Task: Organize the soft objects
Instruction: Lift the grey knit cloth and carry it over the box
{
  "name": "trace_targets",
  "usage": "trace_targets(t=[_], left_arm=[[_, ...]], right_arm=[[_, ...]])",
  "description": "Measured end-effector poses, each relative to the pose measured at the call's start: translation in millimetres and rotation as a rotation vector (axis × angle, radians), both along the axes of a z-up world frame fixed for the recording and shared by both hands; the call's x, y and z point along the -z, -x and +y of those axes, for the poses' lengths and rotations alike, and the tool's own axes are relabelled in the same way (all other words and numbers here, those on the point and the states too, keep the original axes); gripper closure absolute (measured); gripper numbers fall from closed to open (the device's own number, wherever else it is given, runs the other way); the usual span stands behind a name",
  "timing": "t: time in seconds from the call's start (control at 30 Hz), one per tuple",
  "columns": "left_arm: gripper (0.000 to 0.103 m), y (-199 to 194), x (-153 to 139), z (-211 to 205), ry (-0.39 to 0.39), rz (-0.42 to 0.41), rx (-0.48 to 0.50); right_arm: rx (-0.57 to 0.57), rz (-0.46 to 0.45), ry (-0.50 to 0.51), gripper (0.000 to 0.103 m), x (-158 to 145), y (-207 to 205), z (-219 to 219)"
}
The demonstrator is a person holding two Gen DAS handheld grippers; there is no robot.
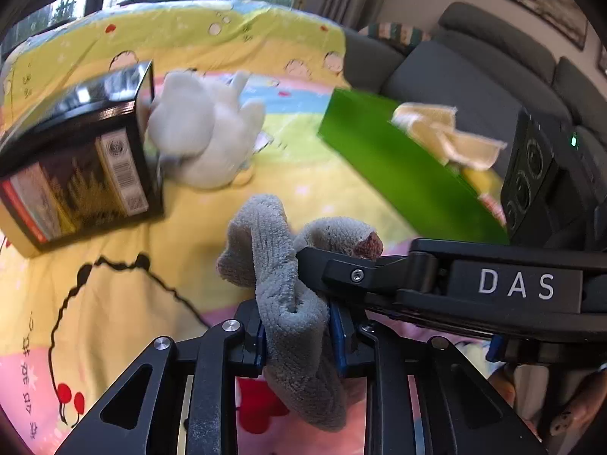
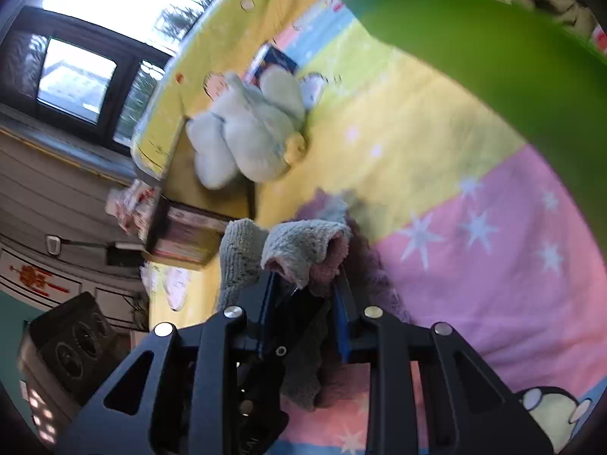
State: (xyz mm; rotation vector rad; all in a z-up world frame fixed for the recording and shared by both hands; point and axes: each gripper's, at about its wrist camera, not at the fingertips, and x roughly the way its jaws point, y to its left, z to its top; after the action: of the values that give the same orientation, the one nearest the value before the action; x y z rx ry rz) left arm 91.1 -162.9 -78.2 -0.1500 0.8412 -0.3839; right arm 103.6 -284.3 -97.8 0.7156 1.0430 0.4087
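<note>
A grey fuzzy sock [image 1: 273, 250] with a pinkish inside hangs above the cartoon bedspread. My left gripper [image 1: 299, 328] is shut on its lower part, the blue pads pressing both sides. My right gripper [image 1: 322, 265] reaches in from the right and holds the sock's upper end. In the right wrist view the sock [image 2: 303, 246] bunches between the blue pads of the right gripper [image 2: 305, 292], which is shut on it. A white plush toy [image 1: 205, 132] lies farther back on the bed, and shows in the right wrist view as the plush toy [image 2: 246, 132].
A green bin [image 1: 398, 178] holding yellow soft items stands to the right on the bed; its green wall [image 2: 493, 60] looms close in the right wrist view. A black box [image 1: 76, 159] sits left of the plush toy. A grey sofa [image 1: 474, 83] stands behind.
</note>
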Motion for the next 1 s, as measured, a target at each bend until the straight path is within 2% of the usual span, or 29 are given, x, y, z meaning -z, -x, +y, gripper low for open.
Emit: trace_targets(t=[0.13, 0.33, 0.43, 0.53, 0.73, 0.93, 1.0], left_arm=[[0.078, 0.5, -36.0, -12.6, 0.029, -0.065, 0.027], [0.078, -7.9, -102.6, -43.7, 0.099, -0.171, 0.096], [0.078, -15.6, -128.9, -63.7, 0.1, -0.227, 0.131], [0.078, -29.2, -146.2, -86.9, 0.112, -0.26, 0.164], [0.078, -63.4, -147.2, -120.9, 0.16, -0.262, 0.213], [0.078, -96.0, -118.6, -143.6, 0.177, -0.196, 0.236], [0.078, -102.9, -106.8, -153.3, 0.163, -0.156, 0.241]], right_arm=[[0.03, -0.099, -0.021, 0.077, -32.4, 6.4, -15.2], [0.104, -0.274, -0.04, 0.077, -99.7, 17.8, -51.0], [0.152, -0.361, -0.041, 0.077, -128.0, 17.5, -71.8], [0.199, -0.398, -0.041, 0.077, -141.1, 11.8, -92.4], [0.252, -0.454, -0.05, 0.077, -141.6, -8.6, -130.3], [0.33, -0.396, -0.049, 0.077, -113.1, -35.8, -154.0], [0.365, -0.346, -0.051, 0.077, -101.4, -42.2, -162.1]])
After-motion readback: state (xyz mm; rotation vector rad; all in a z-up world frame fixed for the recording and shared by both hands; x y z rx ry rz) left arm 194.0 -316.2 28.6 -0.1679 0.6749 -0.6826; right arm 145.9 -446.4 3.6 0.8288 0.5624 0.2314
